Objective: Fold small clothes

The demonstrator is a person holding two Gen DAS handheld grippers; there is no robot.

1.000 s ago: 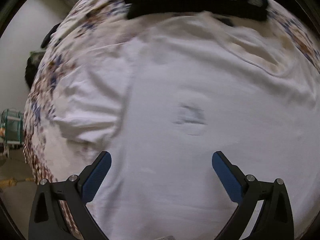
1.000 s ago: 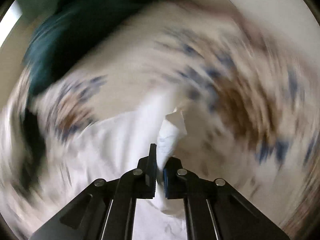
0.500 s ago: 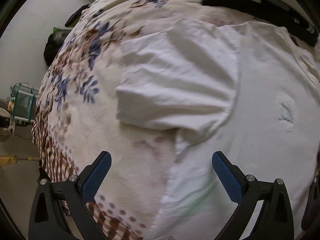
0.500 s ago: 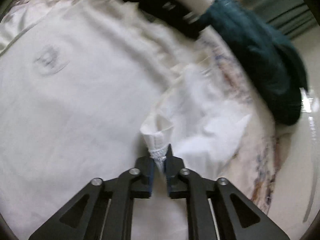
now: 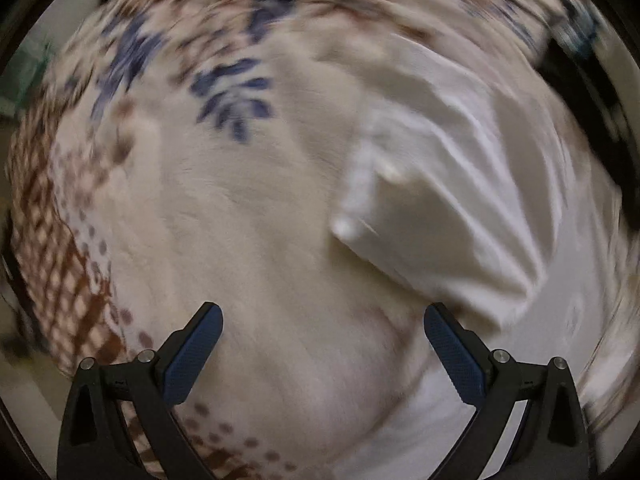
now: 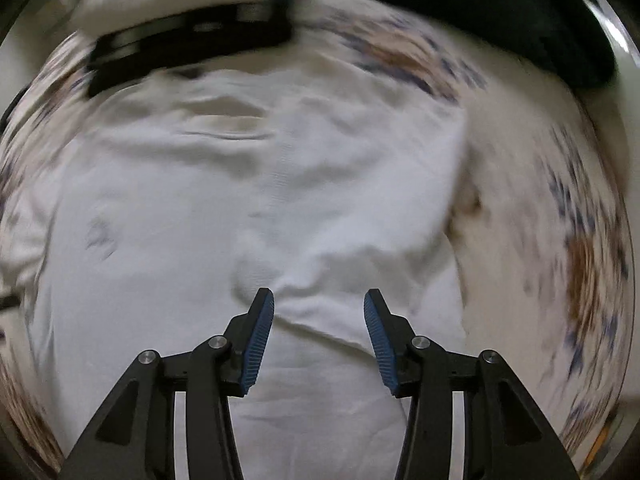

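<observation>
A white T-shirt (image 6: 192, 280) lies flat on a floral bedspread (image 6: 560, 220). Its right sleeve (image 6: 360, 208) is folded inward over the body, just ahead of my right gripper (image 6: 319, 320), which is open and empty above it. In the left wrist view the shirt's other sleeve (image 5: 460, 208) lies spread at the right, on the bedspread (image 5: 248, 260). My left gripper (image 5: 322, 344) is open and empty, over bare bedspread just left of that sleeve. Both views are motion-blurred.
A black strip-shaped object (image 6: 188, 48) lies beyond the shirt's collar. A dark teal garment (image 6: 500, 8) lies at the far right of the bed. The bed's edge (image 5: 36, 280) runs down the left of the left wrist view.
My right gripper has let go of the sleeve, which now lies folded over the shirt body, and has opened. My left gripper has swung further left, off the shirt.
</observation>
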